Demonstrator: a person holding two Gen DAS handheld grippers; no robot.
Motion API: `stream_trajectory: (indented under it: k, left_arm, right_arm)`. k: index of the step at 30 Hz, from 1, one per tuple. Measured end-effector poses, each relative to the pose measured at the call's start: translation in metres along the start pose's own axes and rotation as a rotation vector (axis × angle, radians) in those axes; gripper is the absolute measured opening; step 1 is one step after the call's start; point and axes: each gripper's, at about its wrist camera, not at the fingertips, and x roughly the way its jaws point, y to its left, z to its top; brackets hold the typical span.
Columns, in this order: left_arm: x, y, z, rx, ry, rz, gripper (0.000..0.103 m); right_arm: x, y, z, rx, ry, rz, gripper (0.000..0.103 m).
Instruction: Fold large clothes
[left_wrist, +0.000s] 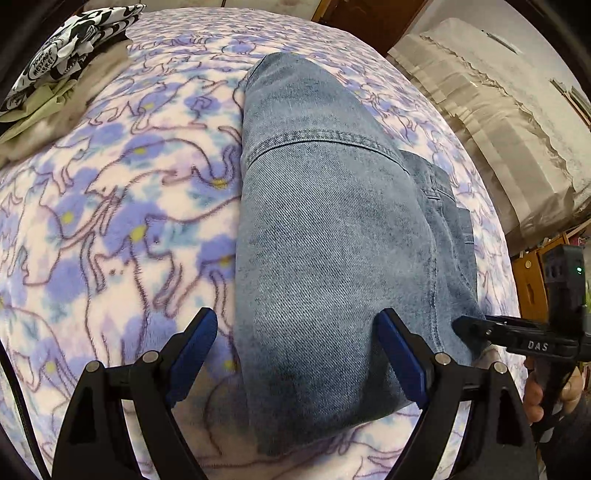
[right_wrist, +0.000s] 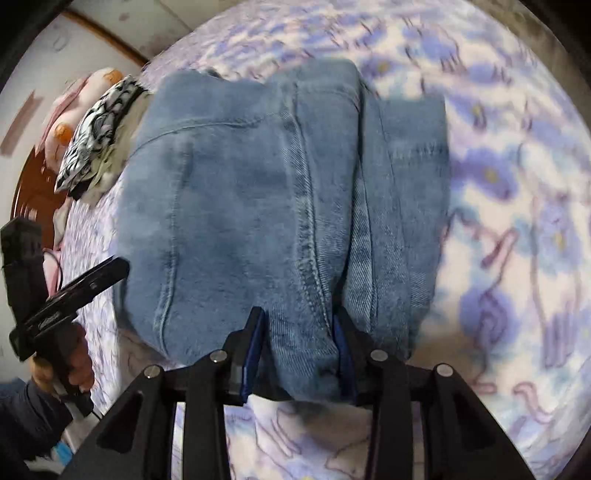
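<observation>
Denim jeans (left_wrist: 325, 236) lie folded mid-blanket (left_wrist: 110, 229). Right gripper (right_wrist: 300, 350) clenched on near edge; left gripper (left_wrist: 297, 354) spread wide, straddling near fold. Likely final fold: lift evenly, carry over.

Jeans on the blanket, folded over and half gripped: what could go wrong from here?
1. The right gripper pinches only a thick bunch of the jeans near one edge; a pull may undo the fold.
2. The left gripper is open, so that side may sag or drag on the blanket.

Jeans (left_wrist: 332, 229) and clothes pile (left_wrist: 59, 74) on blanket (left_wrist: 122, 229)
</observation>
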Motion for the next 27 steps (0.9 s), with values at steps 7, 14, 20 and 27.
stream_trajectory:
  k: [7, 14, 20, 27]
  left_arm:
    - [-0.008, -0.010, 0.005, 0.034, -0.029, 0.018, 0.087]
    - [0.000, -0.026, 0.005, 0.077, -0.049, 0.034, 0.087]
    - [0.021, -0.027, 0.003, 0.072, 0.002, 0.041, 0.088]
    - [-0.002, -0.014, 0.023, 0.037, -0.022, -0.005, 0.088]
  right_arm:
    - [-0.058, 0.008, -0.014, 0.040, -0.198, 0.064, 0.012]
    - [-0.081, -0.011, -0.037, 0.095, -0.283, -0.030, 0.008]
    - [-0.034, -0.026, -0.034, 0.147, -0.189, -0.124, 0.013]
    - [-0.065, -0.015, 0.002, 0.146, -0.306, -0.113, 0.035]
